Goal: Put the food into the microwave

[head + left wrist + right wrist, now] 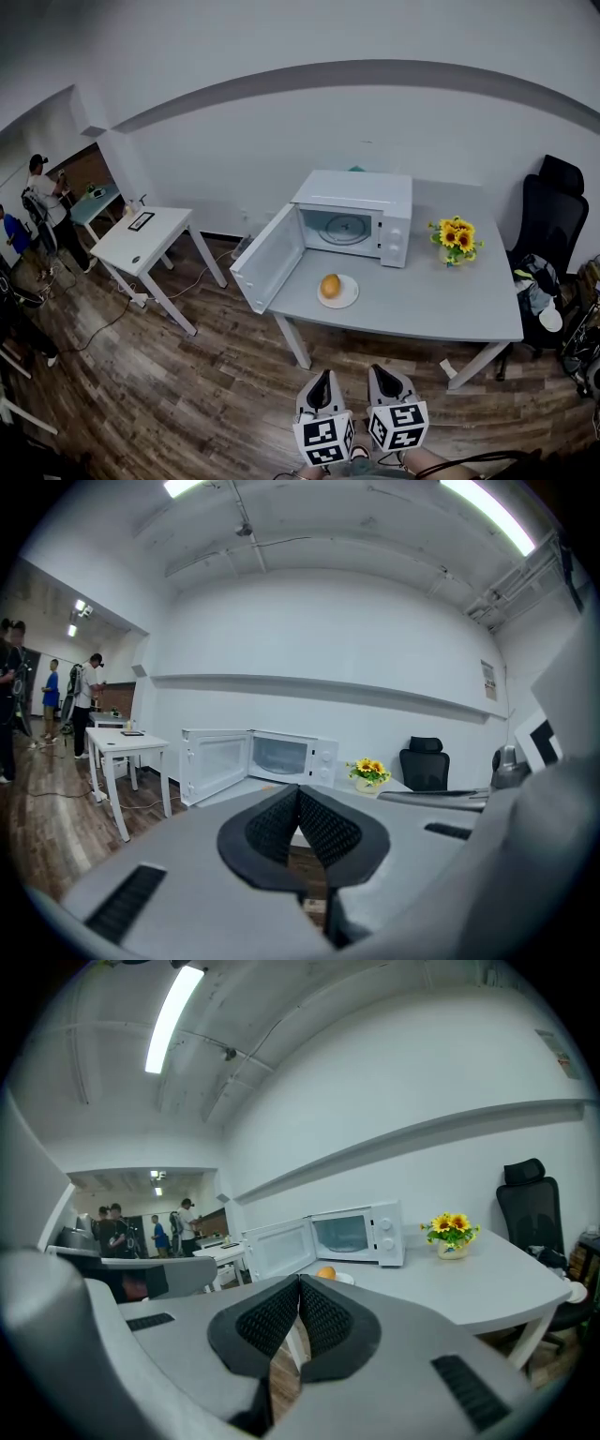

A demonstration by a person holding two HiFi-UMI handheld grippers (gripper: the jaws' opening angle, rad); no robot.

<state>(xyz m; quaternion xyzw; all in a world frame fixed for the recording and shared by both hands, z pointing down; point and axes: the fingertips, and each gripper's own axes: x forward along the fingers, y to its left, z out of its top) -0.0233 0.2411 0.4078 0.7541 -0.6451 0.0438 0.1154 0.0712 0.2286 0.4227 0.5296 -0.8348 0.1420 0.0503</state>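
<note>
An orange round piece of food (330, 284) lies on a white plate (338, 297) near the front edge of a grey table (441, 300). Behind it stands a white microwave (354, 217) with its door (267, 259) swung wide open to the left. Both grippers hover over the wooden floor in front of the table, well short of the plate. My left gripper (322, 382) is shut with its pads together and holds nothing. My right gripper (382, 375) is shut and empty too. In the right gripper view the food (325, 1273) and microwave (356, 1235) lie ahead.
A pot of yellow sunflowers (456, 241) stands on the table right of the microwave. A black office chair (547, 225) is at the far right. A small white desk (145, 239) stands to the left, with cables on the floor. Several people stand far left.
</note>
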